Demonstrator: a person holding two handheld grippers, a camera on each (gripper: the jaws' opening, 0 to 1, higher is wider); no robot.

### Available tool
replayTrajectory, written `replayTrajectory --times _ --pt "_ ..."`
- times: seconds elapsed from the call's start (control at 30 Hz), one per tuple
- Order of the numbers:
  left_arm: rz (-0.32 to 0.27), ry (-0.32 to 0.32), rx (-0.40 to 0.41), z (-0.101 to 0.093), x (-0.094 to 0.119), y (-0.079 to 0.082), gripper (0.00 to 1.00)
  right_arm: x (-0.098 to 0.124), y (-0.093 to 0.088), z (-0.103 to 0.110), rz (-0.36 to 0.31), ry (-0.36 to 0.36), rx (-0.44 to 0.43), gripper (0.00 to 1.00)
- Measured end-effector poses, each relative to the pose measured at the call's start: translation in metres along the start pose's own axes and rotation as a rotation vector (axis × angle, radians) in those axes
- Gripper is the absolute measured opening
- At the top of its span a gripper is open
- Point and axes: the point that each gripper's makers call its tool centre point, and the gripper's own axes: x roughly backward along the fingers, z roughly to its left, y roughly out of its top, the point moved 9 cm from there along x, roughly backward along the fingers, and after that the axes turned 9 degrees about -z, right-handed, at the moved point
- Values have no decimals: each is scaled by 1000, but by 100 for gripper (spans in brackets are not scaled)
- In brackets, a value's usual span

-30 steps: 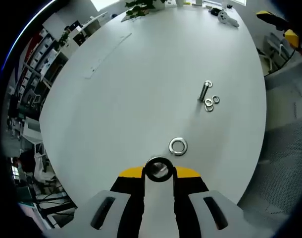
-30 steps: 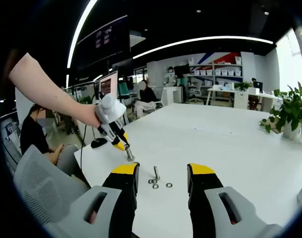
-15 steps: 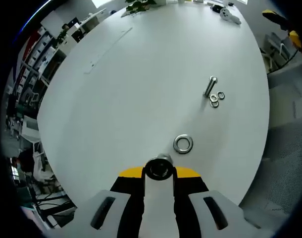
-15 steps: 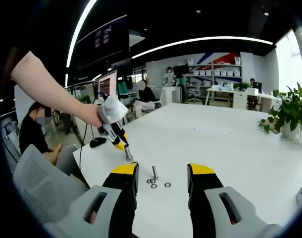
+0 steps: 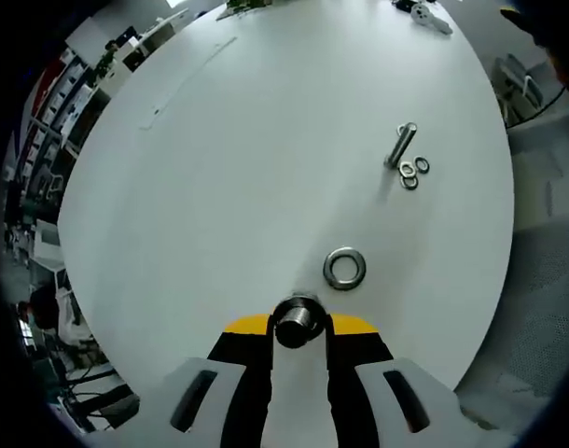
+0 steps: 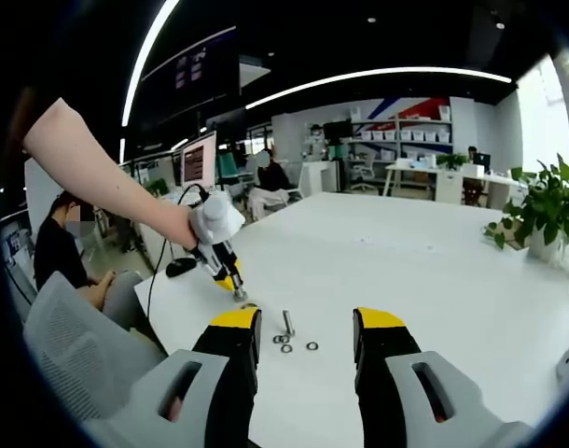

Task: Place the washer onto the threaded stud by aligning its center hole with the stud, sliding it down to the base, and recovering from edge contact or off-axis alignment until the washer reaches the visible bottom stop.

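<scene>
Right now you are holding the left gripper closed on a short metal stud, seen end-on between its yellow-tipped jaws, so the thread is hard to make out. The stud's tip is hanging above the white table, near the large washer but apart from it; the washer is lying flat on the table, just beyond the stud.

In the right gripper view, your left gripper is pointing down at the table with the stud's end just over the large washer, which is partly cut off by a jaw there. Whether the stud is touching the surface, I cannot tell.

You are keeping the right gripper wide, its jaws well apart, holding nothing and touching nothing.

Counting the loose pieces: one large washer, one long bolt lying on its side farther from the stud, and three small washers clustered at the bolt's near end, two of them overlapping. Between the right jaws, the bolt and small washers are sitting close together.

Farther off, potted plants, shelves and seated people are showing; a small white object at the table's far edge is too small to identify.
</scene>
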Motion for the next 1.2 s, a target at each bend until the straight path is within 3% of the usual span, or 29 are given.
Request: replayTrajectory --times 0.43,0.8,1.03,1.1,1.2 --pt "30 -35 16 -2 -19 -9 19 0 0 -1 0 -8 2 42" --pt "16 -35 69 -7 -16 -8 20 0 0 -1 -2 -11 -3 42" --pt "-12 6 97 -12 -9 -12 32 0 0 -3 -3 -12 -15 42" --pt "-25 22 121 -13 -2 -13 32 0 0 -2 0 -10 -16 42" --pt "-61 42 217 -13 5 -17 33 -1 -1 -2 3 -6 -18 42"
